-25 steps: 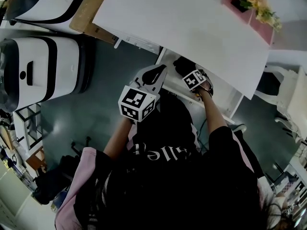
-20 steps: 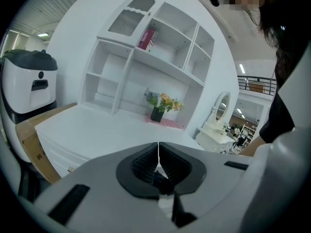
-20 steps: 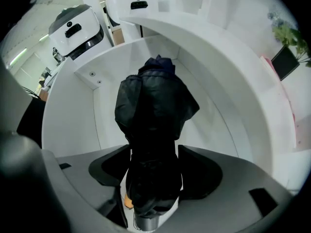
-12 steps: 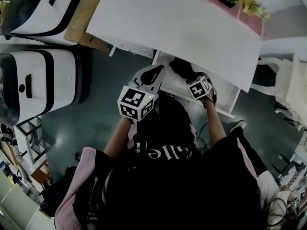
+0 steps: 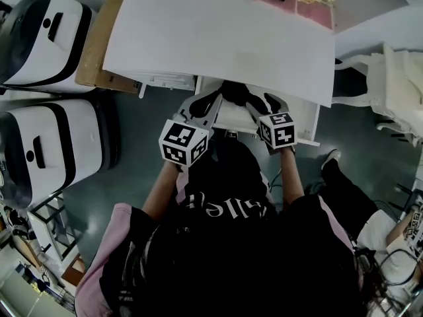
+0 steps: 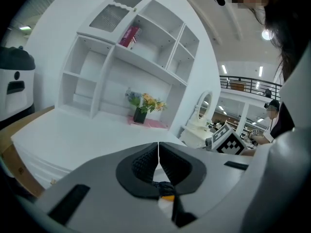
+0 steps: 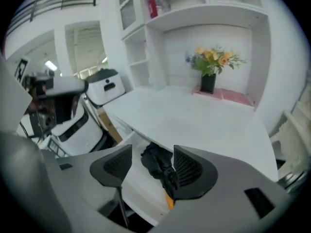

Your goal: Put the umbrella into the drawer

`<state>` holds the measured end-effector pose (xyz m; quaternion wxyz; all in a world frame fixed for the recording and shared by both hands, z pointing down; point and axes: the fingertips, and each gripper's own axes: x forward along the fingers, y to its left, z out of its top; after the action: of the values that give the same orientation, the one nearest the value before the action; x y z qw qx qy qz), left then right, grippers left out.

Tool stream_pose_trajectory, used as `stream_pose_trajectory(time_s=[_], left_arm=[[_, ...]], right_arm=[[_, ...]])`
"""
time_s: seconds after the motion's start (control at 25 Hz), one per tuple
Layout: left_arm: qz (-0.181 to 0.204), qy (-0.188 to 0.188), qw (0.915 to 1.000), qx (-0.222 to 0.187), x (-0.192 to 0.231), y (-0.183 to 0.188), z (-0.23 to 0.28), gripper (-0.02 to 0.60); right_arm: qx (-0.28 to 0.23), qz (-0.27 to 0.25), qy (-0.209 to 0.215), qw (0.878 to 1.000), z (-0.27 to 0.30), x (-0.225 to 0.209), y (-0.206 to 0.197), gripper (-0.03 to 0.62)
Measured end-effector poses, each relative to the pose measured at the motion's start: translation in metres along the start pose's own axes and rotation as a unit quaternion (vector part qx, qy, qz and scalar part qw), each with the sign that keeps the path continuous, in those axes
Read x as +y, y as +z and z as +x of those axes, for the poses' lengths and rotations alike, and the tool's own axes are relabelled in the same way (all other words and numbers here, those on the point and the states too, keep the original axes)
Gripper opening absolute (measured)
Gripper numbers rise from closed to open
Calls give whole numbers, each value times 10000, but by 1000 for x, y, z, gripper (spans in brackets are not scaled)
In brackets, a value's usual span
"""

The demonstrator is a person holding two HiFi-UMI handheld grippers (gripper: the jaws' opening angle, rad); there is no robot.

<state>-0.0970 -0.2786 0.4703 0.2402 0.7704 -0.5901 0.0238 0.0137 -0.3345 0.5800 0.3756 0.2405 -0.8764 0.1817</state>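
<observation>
**Umbrella down in the drawer**

Within 1 s I drew my right gripper (image 5: 263, 104) back from the drawer (image 5: 299, 121), jaws spread and empty. The umbrella (image 7: 158, 168) lay inside, let go. My left gripper (image 6: 158, 152) stayed pinched together on nothing. I judged the placing done.

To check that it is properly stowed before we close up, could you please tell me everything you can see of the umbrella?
The umbrella is a black folding one, collapsed into a short, crumpled fabric bundle, with orange showing at its near end. It lies flat on the white floor of the open drawer, its far end by the front edge of the desk top. The right gripper hangs over it with jaws apart; whether a jaw touches it cannot be told.
</observation>
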Motion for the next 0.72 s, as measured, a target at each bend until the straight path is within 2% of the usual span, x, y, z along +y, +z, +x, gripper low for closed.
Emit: stream_pose_trajectory(time_s=[0.08,0.2,0.4,0.48,0.72], left_arm=[[58,-135,9999,-5,-7,3,1,17],[166,-369,9992,-24,-16,9,1,18],[341,-707,9969,-109,-32,21,-6,17],[391,-829,9957,-150,-37,25,-12,17],[577,-1243,9904,-191,-51,29,-37,17]], right_arm=[[-473,496,123,9976,-19,7,15,288],[-1135,1067,266,9874,-47,19,37,288],[-1866,1445,156,9716,-83,35,58,288],[-2163,1691,111,9615,-98,42,64,287],[-3037,2431,89,9212,-137,67,67,276]])
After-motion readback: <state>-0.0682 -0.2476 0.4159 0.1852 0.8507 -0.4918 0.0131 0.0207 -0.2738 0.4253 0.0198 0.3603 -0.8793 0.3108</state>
